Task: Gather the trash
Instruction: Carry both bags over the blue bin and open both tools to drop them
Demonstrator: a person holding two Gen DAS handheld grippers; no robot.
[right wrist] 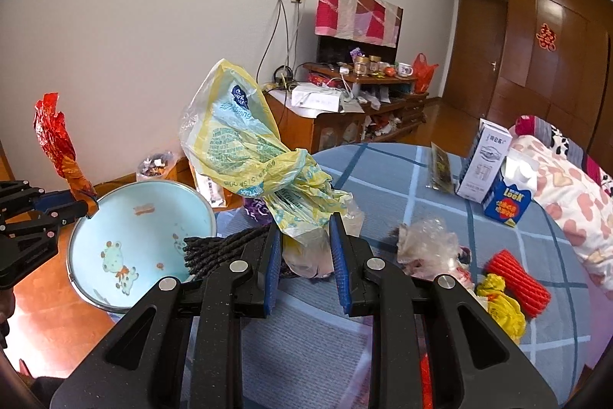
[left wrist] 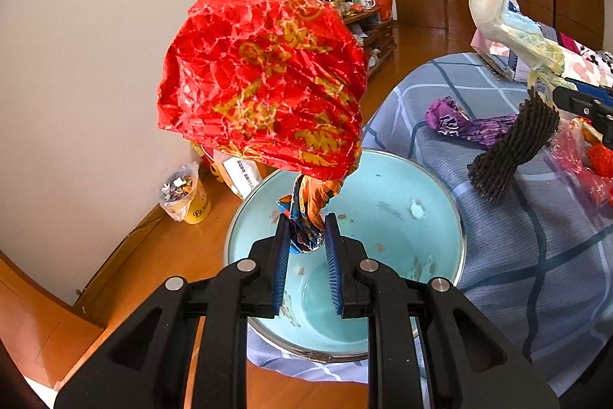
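My left gripper is shut on a crumpled red and gold foil wrapper and holds it above the light blue basin. It also shows in the right wrist view at far left. My right gripper is shut on a yellow and white plastic bag, together with a black foam net sleeve, above the table; both show in the left wrist view, the bag and the sleeve. The basin stands at the table's left edge.
On the blue checked tablecloth lie a purple wrapper, clear plastic, a red foam sleeve, a yellow wrapper and cartons. A yellow bin with trash stands on the floor by the wall.
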